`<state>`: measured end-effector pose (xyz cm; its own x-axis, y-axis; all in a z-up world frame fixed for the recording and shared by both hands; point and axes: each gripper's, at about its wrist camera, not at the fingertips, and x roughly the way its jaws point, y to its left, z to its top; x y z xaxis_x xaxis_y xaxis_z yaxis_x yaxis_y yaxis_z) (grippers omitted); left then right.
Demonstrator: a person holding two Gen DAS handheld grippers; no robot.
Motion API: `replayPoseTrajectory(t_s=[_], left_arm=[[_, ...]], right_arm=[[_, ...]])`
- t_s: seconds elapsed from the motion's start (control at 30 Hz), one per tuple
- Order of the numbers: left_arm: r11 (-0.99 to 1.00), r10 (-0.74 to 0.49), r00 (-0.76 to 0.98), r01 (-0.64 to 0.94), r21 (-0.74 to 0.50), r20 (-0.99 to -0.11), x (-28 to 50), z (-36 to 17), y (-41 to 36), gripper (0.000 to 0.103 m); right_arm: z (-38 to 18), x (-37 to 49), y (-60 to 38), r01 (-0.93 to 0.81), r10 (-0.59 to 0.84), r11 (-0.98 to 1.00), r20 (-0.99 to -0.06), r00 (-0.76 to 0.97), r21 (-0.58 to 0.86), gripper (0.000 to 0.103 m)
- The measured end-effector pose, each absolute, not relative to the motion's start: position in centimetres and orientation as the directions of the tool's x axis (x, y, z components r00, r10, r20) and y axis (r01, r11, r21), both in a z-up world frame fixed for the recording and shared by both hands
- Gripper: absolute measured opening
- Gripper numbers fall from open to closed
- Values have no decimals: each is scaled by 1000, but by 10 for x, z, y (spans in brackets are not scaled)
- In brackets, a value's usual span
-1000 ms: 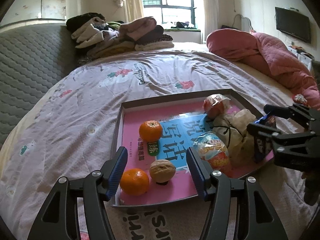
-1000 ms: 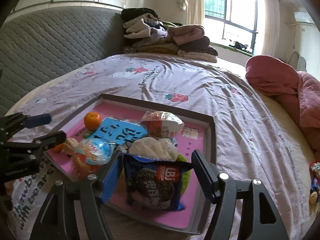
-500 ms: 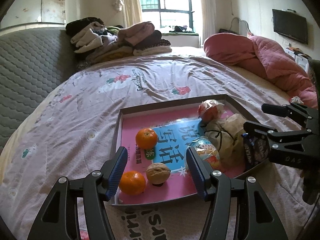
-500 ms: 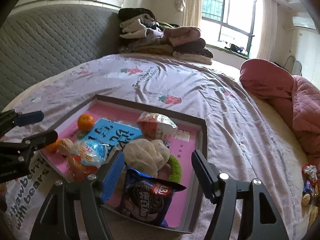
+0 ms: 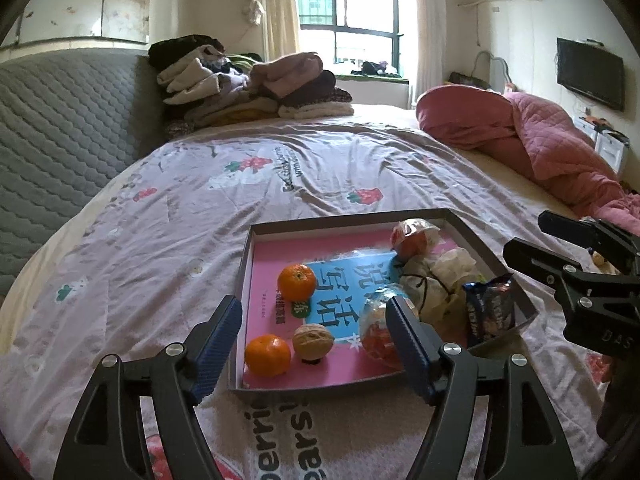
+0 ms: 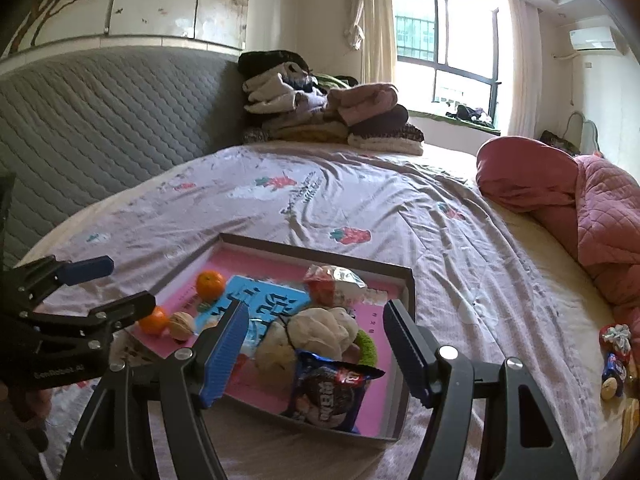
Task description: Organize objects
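Bedroom daylight falls across a bed (image 5: 280, 184) with a strawberry-print cover, folded clothes stacked by the quilted headboard and a pink quilt bunched at the far side.

From the left wrist view, the left gripper (image 5: 314, 344) hangs over the near edge of a shallow box lid (image 5: 244, 280) lying on the bed. Its jaws have just been opening and now stand wide apart with nothing pressed between them. Just ahead, between its fingers, lie a tangerine (image 5: 267, 355) and a walnut (image 5: 313, 340); a second tangerine (image 5: 297, 283) sits further ahead. Off to its right are a clear snack pack (image 5: 376, 332), a pale cloth bundle (image 5: 432, 284) and a dark biscuit packet (image 5: 490, 308). The right gripper (image 5: 524, 236) shows at the right edge.

From the right wrist view, the right gripper (image 6: 314, 344) is likewise spread, gripping nothing. The biscuit packet (image 6: 328, 392) lies loose directly below and between its fingers, in the near corner of the box lid (image 6: 410, 320), with the cloth bundle (image 6: 316, 332) just beyond. Small wrapped sweets (image 6: 616, 356) lie on the bed well off to the right, outside the lid.

Both items look released, so the placing step seems finished. I judge the next move to be fetching what remains loose: the right gripper would swing right towards the sweets, descend with jaws apart, and close gently on one small, crinkly wrapper.
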<state>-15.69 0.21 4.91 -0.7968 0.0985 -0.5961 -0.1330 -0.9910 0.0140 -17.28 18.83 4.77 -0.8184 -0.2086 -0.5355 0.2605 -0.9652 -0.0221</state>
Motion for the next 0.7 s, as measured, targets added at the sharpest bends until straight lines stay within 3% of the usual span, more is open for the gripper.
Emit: replayPoseTrajectory(t_s=[0.2, 0.7], left_arm=[[-993, 90, -806, -120, 13, -585, -140, 56, 3, 76], [-998, 25, -823, -57, 39, -568, -99, 54, 1, 76]], right_arm=[[55, -157, 187, 250, -208, -968, -512, -834, -14, 75], [42, -114, 184, 237, -224, -971, -520, -824, 44, 75]])
